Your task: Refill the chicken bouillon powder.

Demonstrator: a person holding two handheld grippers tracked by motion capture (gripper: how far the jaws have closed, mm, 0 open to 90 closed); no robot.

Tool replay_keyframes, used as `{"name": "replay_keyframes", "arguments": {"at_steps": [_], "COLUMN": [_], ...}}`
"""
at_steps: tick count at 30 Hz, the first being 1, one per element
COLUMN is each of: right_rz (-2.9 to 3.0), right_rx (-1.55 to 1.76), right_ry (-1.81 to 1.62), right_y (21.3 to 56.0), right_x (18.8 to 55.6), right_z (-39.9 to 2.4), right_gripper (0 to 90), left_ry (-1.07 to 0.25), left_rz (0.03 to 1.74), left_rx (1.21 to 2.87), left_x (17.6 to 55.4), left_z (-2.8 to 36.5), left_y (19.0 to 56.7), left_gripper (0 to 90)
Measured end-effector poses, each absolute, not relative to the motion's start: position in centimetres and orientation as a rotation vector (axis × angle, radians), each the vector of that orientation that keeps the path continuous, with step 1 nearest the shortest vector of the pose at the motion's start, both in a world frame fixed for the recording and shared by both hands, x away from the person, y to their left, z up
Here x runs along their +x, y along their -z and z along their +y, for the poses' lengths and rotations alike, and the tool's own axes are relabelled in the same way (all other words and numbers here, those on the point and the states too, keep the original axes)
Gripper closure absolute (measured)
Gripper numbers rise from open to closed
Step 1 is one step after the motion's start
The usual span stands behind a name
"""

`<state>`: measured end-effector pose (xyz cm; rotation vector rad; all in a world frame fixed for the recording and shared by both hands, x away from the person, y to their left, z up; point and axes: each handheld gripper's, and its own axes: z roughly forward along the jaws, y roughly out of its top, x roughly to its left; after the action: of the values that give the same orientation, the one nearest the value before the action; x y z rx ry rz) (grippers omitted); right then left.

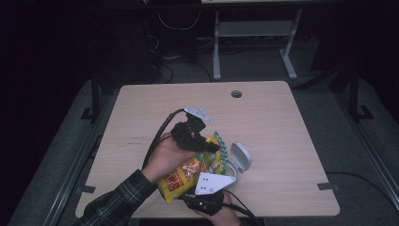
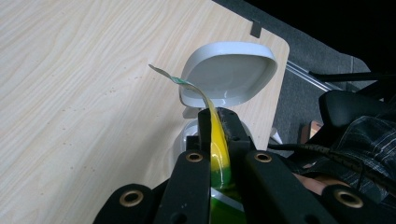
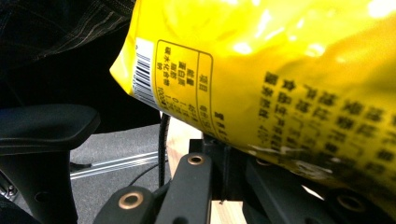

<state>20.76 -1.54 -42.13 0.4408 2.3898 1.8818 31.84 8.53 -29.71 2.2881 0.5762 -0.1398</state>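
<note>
Hovering low over the near edge of the wooden surface (image 1: 263, 117), just below the middle of the high view, a yellow snack bag (image 1: 186, 178) is held between both claws. The left claw (image 1: 210, 147) is clenched on the bag's green-and-yellow top seal (image 2: 217, 144), which shows pinched between its black jaws at the lower middle of the left gripper view. The right claw (image 1: 197, 197) grips the bag from below, near the bottom edge of the high view; in the right gripper view the printed yellow film (image 3: 289, 79) lies across its jaws. A white open-lidded container (image 1: 239, 159) sits just right of the bag.
</note>
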Motion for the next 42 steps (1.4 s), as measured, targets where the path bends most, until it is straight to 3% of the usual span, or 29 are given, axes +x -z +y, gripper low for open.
{"name": "replay_keyframes", "arguments": {"at_steps": [42], "right_rz": [2.371], "right_rx": [0.453], "right_ry": [-1.915], "right_y": [42.0], "right_x": [20.8], "right_z": [-1.9], "right_gripper": [89.9], "left_ry": [0.145], "left_rz": [0.595], "left_rx": [2.339], "left_x": [32.2], "left_z": [7.5], "left_y": [29.6], "left_gripper": [89.9]}}
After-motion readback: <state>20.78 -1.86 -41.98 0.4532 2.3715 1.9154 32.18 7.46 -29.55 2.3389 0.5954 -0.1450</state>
